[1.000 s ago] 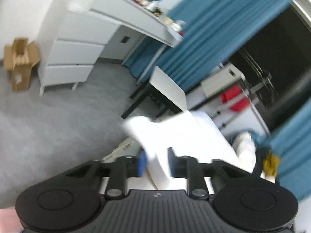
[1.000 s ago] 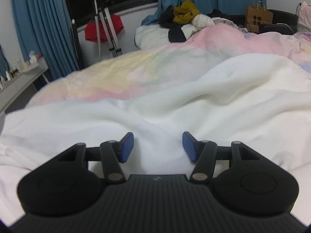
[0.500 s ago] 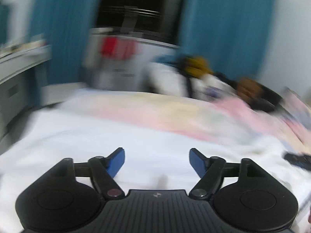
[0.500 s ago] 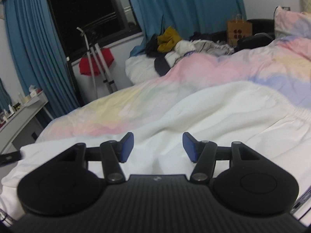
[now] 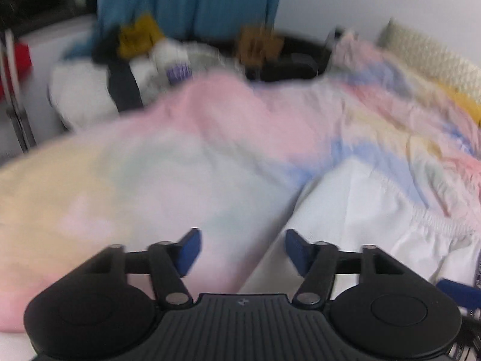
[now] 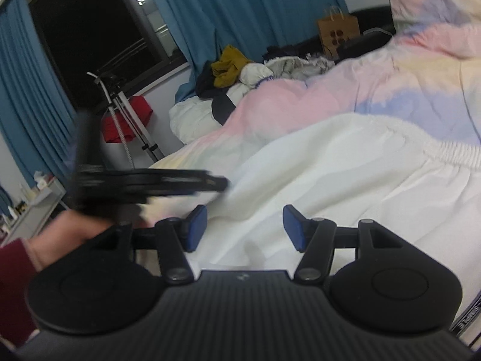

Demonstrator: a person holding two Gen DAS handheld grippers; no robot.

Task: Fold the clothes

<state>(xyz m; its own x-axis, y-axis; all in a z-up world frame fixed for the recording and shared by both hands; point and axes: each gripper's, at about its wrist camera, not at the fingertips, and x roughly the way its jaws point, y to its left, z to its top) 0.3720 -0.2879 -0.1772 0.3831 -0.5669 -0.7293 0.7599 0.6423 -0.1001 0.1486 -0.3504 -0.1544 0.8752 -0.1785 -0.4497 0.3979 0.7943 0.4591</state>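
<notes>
1. The bed [image 6: 300,114] has a pastel cover and fills most of both views.
2. The white cloth [image 6: 345,180] lies spread on the bed near its front edge. Its gathered band [image 6: 451,150] runs toward the right edge. It looks soft, light and floppy, so it should be picked up by the band or a corner.
3. The left hand-held gripper [image 5: 242,248] is over the cloth's left edge. Its jaws have just been closing and pinch nothing.
4. The right hand-held gripper [image 6: 245,227] is spread over the cloth and pinches nothing.
</notes>
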